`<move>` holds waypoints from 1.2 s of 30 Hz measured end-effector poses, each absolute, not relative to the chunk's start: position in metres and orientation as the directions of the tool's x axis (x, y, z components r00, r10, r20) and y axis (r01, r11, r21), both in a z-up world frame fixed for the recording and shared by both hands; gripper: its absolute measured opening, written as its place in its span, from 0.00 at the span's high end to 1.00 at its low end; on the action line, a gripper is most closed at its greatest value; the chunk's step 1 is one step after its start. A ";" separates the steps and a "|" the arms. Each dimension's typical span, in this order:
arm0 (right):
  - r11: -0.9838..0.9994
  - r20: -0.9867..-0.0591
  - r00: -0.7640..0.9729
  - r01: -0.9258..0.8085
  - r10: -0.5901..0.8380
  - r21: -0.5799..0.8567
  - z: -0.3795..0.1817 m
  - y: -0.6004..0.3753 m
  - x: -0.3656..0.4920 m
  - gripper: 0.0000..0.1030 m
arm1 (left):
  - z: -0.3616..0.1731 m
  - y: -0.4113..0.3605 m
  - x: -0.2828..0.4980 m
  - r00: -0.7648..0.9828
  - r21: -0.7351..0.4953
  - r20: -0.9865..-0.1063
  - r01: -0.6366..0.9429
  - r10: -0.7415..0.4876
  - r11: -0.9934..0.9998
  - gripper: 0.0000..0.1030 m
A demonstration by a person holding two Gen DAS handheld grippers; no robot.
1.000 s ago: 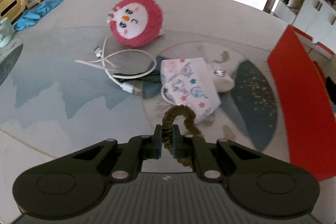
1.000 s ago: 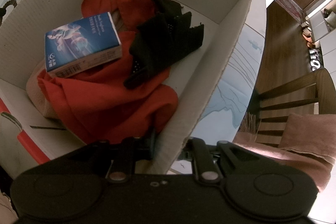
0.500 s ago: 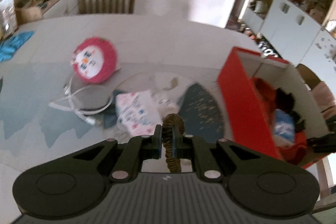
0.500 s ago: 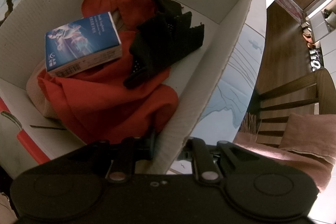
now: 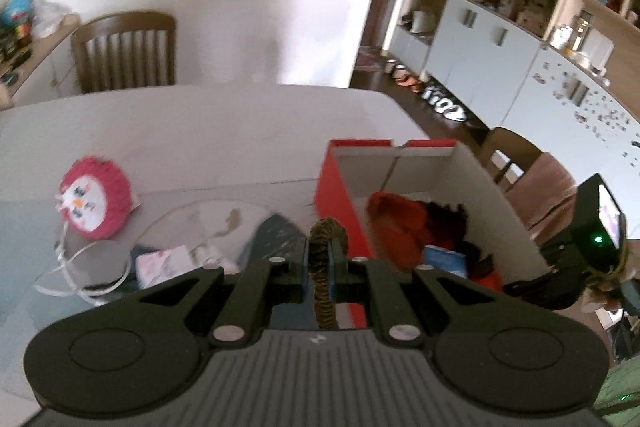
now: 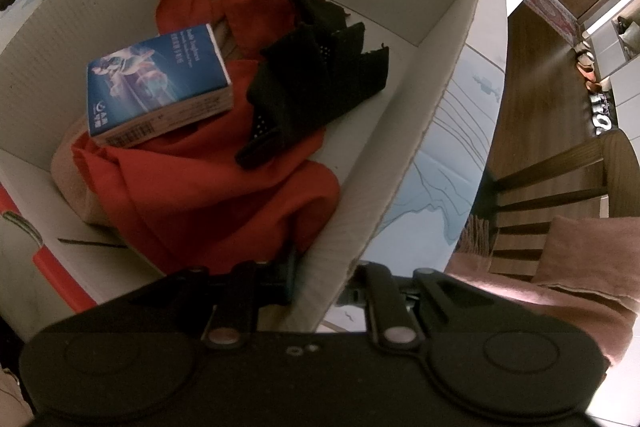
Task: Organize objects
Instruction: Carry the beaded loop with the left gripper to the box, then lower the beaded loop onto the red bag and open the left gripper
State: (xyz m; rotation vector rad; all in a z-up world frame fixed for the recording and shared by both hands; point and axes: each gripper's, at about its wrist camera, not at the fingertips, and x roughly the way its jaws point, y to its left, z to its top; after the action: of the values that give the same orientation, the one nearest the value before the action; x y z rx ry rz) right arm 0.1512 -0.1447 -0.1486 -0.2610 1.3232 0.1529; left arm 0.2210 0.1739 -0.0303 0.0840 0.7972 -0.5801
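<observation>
Only right wrist view: right gripper (image 6: 320, 281) clamping box wall (image 6: 420, 131).

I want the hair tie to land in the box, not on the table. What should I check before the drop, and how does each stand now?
1. Brown hair tie clamped in left gripper: ok.
2. Right gripper pinching the box wall to steady it: ok.
3. Box open at the top: ok.
4. Room inside beside the red cloth bag, blue carton and black cloth: ok.
5. Hair tie above the box opening: not ok; it appears short of the red side.
6. Hair tie clear of the white cable: ok.
</observation>
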 end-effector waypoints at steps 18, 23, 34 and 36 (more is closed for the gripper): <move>0.960 -0.969 0.243 -0.262 -0.037 -0.103 -0.148 -0.143 0.151 0.87 | -0.023 0.053 0.227 0.429 -0.087 -0.695 0.747 -0.577 0.659 0.92; 0.960 -0.969 0.245 -0.262 -0.033 -0.099 -0.148 -0.144 0.151 0.87 | -0.037 0.020 0.230 0.380 -0.074 -0.720 0.790 -0.581 0.609 0.92; 0.962 -0.969 0.247 -0.257 -0.027 -0.092 -0.148 -0.145 0.152 0.87 | -0.069 -0.019 0.248 0.361 -0.060 -0.745 0.801 -0.561 0.595 0.92; 0.962 -0.969 0.246 -0.256 -0.027 -0.091 -0.148 -0.145 0.152 0.87 | -0.078 -0.021 0.255 0.361 -0.050 -0.761 0.795 -0.539 0.604 0.92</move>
State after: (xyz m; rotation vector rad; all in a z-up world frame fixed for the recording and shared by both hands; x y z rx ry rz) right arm 0.1519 -0.1451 -0.1482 -0.2501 1.3171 0.1586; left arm 0.2555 -0.0213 -0.0778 0.3548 0.8256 -0.8826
